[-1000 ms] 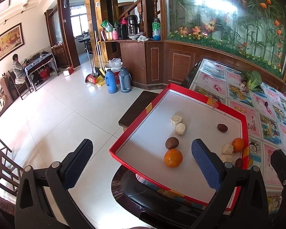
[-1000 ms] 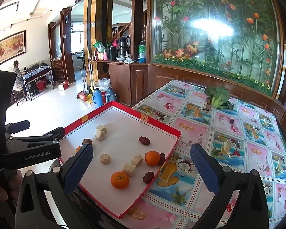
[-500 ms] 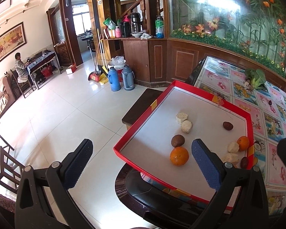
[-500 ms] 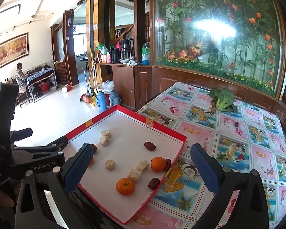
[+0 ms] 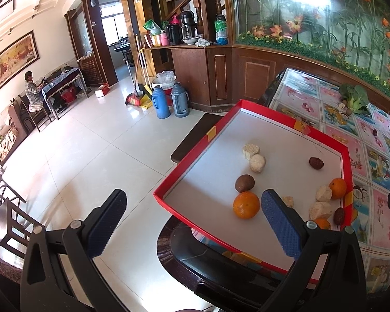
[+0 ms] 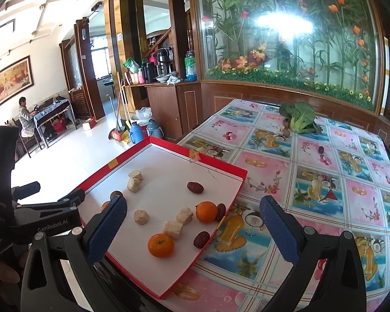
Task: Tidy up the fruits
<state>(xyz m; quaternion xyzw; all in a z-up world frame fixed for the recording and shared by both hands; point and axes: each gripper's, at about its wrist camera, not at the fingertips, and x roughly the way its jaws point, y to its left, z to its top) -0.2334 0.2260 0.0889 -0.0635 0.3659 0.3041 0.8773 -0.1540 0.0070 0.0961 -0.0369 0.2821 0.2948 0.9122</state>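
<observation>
Left gripper (image 5: 192,215): jaws spread wide, nothing between them, held over the tray's near-left corner and the floor beyond the counter edge. Right gripper (image 6: 192,223): also wide open and empty, held over the tray's near-right edge.

The tray (image 6: 169,147), red-rimmed with a white floor, sits on the counter (image 6: 325,182) with its near-left part hanging past the counter edge. All fruit but one piece lies inside the tray.

Nearest in the tray: an orange (image 6: 160,245) with a date (image 6: 201,239) just right of it by the right rim. A pale block (image 6: 173,229) touches that orange's far side; a second block (image 6: 184,215) lies just beyond. A second orange (image 6: 206,212) sits beside that block, with a date (image 6: 221,211) touching it against the right rim. A round pale piece (image 6: 141,217) lies alone toward the tray's middle.

At the tray's left side: a third orange (image 5: 246,205) with a brown round fruit (image 5: 244,183) just behind it. Further in, two pale pieces (image 5: 254,156) touch each other. A lone date (image 6: 195,187) lies toward the far right of the tray.

Beyond the tray, a small dark fruit (image 6: 320,150) rests on the patterned cloth, well apart. At the counter's far end lies a leafy green (image 6: 297,117).
</observation>
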